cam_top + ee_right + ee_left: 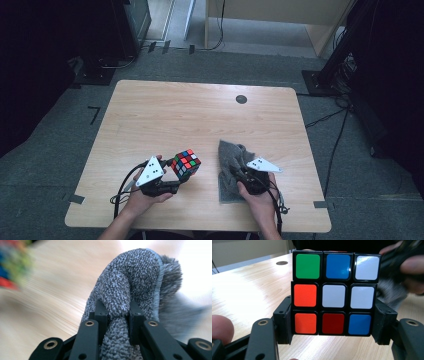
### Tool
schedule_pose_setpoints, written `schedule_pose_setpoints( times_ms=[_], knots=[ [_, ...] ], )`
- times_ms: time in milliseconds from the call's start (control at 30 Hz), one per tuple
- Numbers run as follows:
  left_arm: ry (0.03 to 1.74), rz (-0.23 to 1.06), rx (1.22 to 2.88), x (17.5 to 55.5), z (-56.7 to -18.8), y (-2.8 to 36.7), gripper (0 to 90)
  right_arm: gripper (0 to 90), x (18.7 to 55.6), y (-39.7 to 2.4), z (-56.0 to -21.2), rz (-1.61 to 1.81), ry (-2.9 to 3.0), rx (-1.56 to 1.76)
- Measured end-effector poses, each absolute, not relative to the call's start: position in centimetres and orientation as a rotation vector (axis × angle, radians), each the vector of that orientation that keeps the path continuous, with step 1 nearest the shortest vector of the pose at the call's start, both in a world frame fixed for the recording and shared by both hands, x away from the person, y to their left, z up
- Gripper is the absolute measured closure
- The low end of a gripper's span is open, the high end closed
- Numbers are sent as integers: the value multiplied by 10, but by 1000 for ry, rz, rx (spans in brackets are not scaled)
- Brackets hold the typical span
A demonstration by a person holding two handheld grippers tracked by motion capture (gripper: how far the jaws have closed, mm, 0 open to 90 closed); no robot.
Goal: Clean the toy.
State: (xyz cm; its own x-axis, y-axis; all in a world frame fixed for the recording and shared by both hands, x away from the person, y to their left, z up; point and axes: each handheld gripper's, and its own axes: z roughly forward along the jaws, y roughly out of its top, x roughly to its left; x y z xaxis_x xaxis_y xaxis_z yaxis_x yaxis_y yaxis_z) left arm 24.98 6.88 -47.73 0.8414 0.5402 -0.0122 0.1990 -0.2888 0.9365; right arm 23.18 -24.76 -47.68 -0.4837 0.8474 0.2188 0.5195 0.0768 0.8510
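A scrambled puzzle cube (186, 163) (334, 293) is held just above the wooden table (200, 120) near its front left. My left gripper (175, 186) (332, 326) is shut on it, with one pad pressed against each side of the cube's bottom layer. A grey terry cloth (234, 165) (130, 290) lies to the right of the cube. My right gripper (239, 172) (117, 315) is shut on a bunched fold of this cloth, and the pinched part bulges up between the pads. The blurred cube shows at the top left of the right gripper view.
A small dark round grommet (241, 99) (281, 263) sits in the table's far side. Cables trail from both grippers over the front edge. Dark stands and cables sit on the carpet around the table.
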Motion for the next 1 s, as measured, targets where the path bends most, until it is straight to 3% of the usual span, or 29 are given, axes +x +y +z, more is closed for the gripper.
schedule_pose_setpoints(
  times_ms=[267,533,800,1000],
  knots=[
    [439,357,1893,236,-478,52,339,751,203,-211,-429,1674,2002,1129],
    [371,370,1895,228,-475,48,340,748,209,-215,-441,1798,2035,1226],
    [366,373,1864,229,-471,52,341,747,222,-228,-456,1597,2059,1376],
    [363,413,1934,229,-477,46,341,745,210,-227,-435,1754,1978,1285]
  ],
)
